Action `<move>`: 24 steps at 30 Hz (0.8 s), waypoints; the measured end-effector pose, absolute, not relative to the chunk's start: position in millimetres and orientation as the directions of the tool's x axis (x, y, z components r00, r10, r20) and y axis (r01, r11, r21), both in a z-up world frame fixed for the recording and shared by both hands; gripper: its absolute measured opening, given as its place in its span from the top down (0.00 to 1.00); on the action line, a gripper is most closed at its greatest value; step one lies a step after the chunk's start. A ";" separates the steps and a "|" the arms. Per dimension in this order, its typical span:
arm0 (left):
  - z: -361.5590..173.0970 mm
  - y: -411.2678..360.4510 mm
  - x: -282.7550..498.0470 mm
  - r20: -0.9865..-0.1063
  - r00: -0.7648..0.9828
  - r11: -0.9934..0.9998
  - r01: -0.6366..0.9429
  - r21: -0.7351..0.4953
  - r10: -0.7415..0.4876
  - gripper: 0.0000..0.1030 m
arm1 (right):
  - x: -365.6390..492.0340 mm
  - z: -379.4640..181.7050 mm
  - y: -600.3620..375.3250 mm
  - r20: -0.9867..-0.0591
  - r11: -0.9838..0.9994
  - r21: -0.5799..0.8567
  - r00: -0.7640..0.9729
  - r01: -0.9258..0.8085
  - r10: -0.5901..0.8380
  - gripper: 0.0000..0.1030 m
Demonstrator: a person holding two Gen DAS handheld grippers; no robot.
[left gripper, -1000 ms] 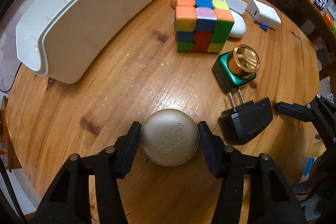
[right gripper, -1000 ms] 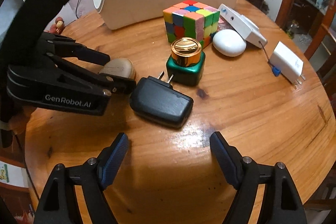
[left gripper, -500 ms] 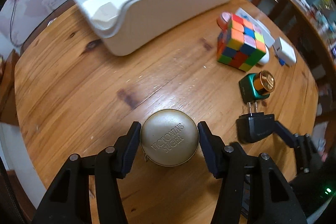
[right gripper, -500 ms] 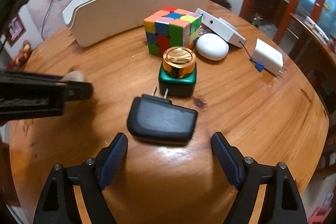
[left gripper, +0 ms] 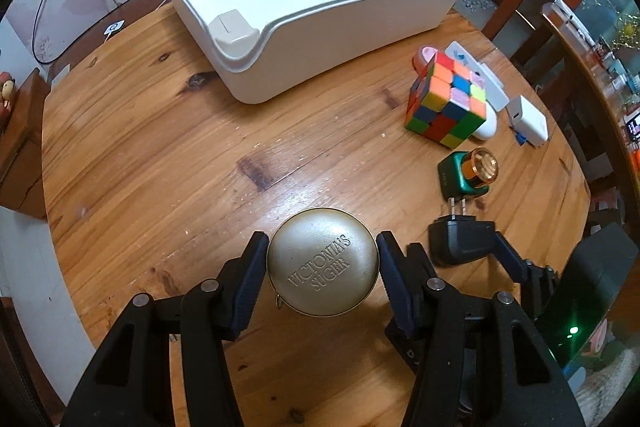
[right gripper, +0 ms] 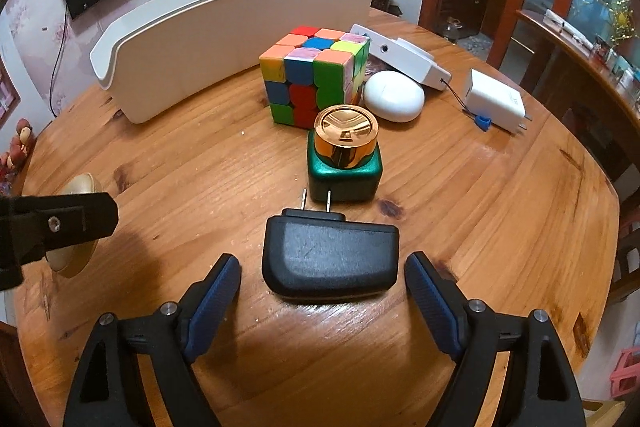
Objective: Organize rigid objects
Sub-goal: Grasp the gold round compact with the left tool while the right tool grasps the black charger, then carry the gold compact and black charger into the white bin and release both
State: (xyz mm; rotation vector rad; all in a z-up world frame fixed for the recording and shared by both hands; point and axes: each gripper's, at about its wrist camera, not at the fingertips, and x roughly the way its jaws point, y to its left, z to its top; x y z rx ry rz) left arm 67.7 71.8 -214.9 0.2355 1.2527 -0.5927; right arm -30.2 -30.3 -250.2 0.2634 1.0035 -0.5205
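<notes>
Only left view shows tray [left gripper: 360,23] interior, left hand-held gripper [left gripper: 322,267] clamps tin [left gripper: 322,261] — right [right gripper: 322,291] opening.

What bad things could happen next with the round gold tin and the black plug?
The round gold tin is smooth and curved, so it might slip from the left claw. The right claw, opening around the black plug, could bump the green bottle beside the prongs.

A round wooden bench [right gripper: 500,211] carries a white bin [left gripper: 352,39], colour cube [right gripper: 316,79], green gold-capped bottle [right gripper: 344,163], black plug adapter [right gripper: 330,259] — plus white oval case [right gripper: 394,101] and white charger [right gripper: 496,105].
</notes>
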 end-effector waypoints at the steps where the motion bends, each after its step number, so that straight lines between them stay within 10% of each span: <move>1: -212.9 70.5 66.7 -0.937 0.185 0.828 0.539 -0.156 -0.297 0.43 | -29.4 -250.5 -32.6 -0.852 0.849 -0.024 0.433 0.527 -0.293 0.21; 5: -204.0 66.8 62.7 -0.934 0.191 0.826 0.541 -0.157 -0.303 0.43 | -27.8 -246.9 -37.9 -0.841 0.870 0.004 0.472 0.493 -0.264 0.39; 24: -66.8 44.7 87.0 -0.873 0.330 0.864 0.471 -0.176 -0.358 0.43 | -8.6 -92.2 -93.3 -0.733 0.958 0.033 0.658 0.286 -0.172 0.40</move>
